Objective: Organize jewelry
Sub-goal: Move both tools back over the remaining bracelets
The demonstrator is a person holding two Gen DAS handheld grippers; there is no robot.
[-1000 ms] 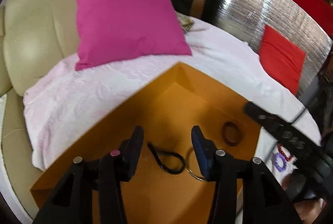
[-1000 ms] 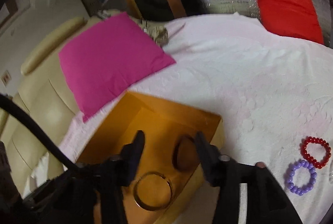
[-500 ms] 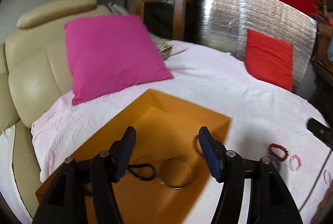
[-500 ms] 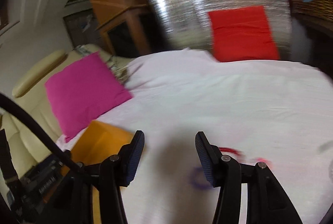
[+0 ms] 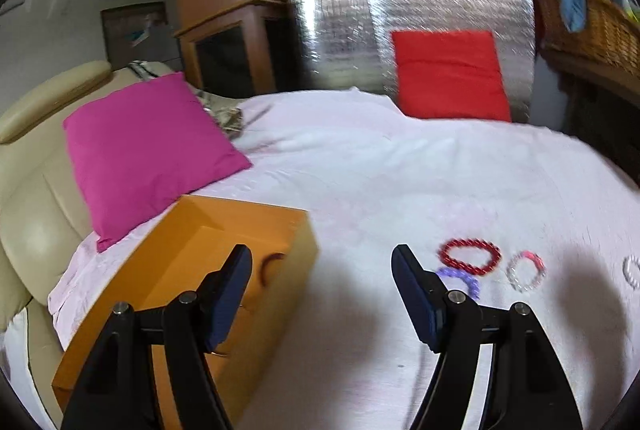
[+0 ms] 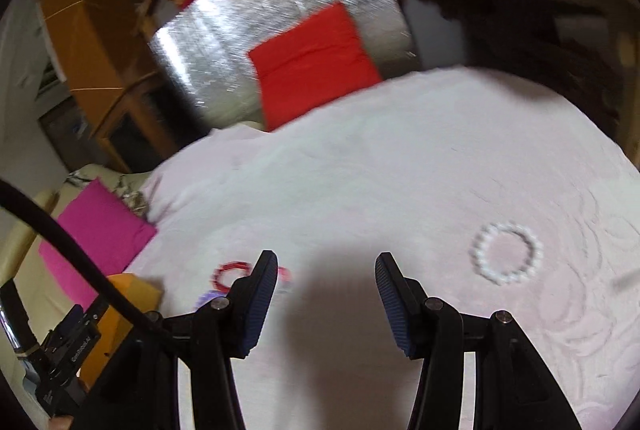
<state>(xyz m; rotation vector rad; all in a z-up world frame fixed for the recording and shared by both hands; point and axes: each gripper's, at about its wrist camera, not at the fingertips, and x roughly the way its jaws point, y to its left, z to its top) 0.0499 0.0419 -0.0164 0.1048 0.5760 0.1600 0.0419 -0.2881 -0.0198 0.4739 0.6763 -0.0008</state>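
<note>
Mid-task: my left gripper point(image 5: 322, 270) and right gripper point(image 6: 326, 276), both wide, empty. Orange box point(image 5: 224, 230) holds ≥1 bangle point(image 5: 269, 266); red bead bracelet point(image 5: 470, 256), purple point(image 5: 464, 280), pink/clear point(image 5: 526, 271), white point(image 6: 506, 253) left on blanket.

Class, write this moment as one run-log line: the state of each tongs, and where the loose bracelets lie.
left tongs: open, empty | right tongs: open, empty | red bracelet, purple bracelet, white bracelet: on pink cloth | orange box: left
</note>
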